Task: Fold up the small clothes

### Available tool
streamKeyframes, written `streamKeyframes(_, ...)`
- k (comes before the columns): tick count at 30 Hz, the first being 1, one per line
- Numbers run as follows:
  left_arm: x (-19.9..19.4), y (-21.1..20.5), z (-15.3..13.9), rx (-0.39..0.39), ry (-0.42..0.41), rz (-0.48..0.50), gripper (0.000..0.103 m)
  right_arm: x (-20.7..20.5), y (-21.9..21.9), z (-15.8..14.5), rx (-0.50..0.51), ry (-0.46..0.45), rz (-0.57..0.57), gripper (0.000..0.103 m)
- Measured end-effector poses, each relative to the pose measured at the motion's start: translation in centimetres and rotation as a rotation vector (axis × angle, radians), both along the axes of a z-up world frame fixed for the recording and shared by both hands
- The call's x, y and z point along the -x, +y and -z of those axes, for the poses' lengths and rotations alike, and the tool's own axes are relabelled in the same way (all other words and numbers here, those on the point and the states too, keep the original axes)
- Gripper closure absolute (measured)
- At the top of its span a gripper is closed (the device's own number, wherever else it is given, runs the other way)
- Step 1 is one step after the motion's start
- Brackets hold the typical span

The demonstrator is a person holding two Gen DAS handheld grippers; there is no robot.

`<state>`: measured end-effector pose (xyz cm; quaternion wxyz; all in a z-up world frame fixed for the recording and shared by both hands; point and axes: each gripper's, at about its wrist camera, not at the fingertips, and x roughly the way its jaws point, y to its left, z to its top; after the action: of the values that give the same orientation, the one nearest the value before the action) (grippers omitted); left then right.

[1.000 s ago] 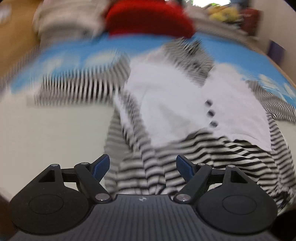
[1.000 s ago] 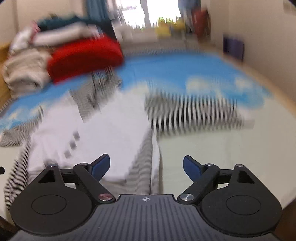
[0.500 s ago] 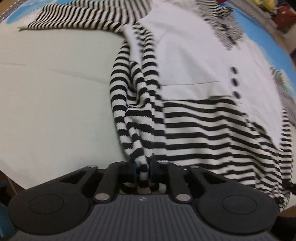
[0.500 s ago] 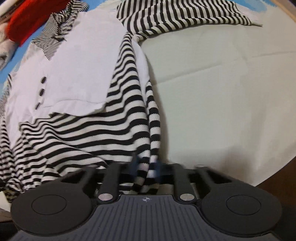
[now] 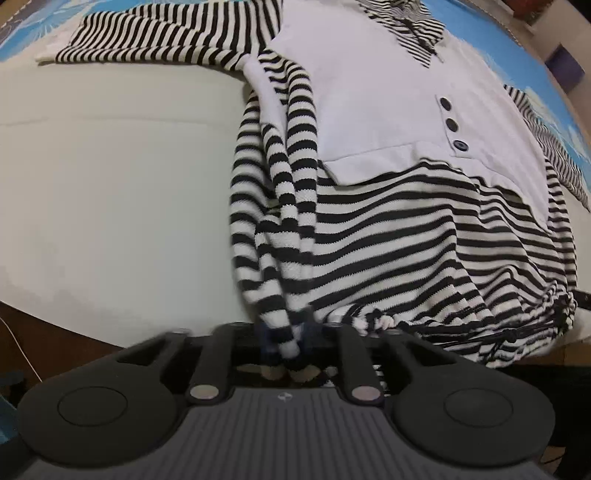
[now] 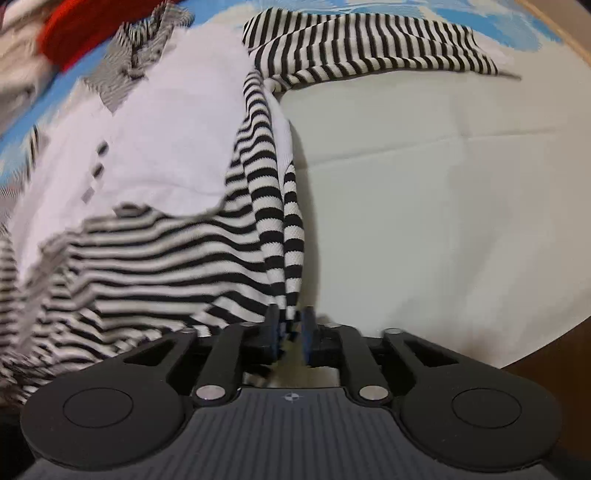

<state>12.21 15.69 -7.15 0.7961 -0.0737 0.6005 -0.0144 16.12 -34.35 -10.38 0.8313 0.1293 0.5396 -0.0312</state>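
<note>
- The left gripper (image 5: 286, 338) has its fingers clamped on a bunched fold of the striped top (image 5: 388, 229); they have just eased apart slightly, fabric pinched between them.
- The right gripper (image 6: 290, 328) fingers likewise clench a striped fold, having just eased apart slightly too.
- Beyond both sets of fingers the top lies spread on the pale sheet (image 6: 424, 192), its white panel (image 5: 369, 103) and three dark buttons (image 5: 451, 124) facing up.
- One sleeve (image 6: 369, 48) stretches sideways at the far end.

To my left, pale bedsheet (image 5: 110, 192) lies bare, open for passing. The striped top (image 5: 406, 236) covers the middle. Its spread sleeve (image 6: 369, 44) borders bare sheet to my right (a red pile (image 6: 85, 22) sits beyond).
</note>
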Motion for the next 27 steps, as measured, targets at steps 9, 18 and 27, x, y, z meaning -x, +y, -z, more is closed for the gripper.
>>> streamKeyframes(9, -0.4, -2.7, -1.5, -0.02, -0.109, 0.087, 0.058, 0.5, 1.8, 0.6, -0.029, 0.025, -0.084, 0.069)
streamKeyframes(18, -0.7, -1.6, -3.5, -0.011, -0.19, -0.021, 0.025, 2.6, 1.7, 0.6, 0.084, 0.019, -0.122, 0.061)
streamKeyframes(27, -4.3, -1.9, -10.3, -0.149, -0.574, -0.096, 0.021, 2.1, -0.3, -4.0, 0.163, -0.283, 0.05, 0.06)
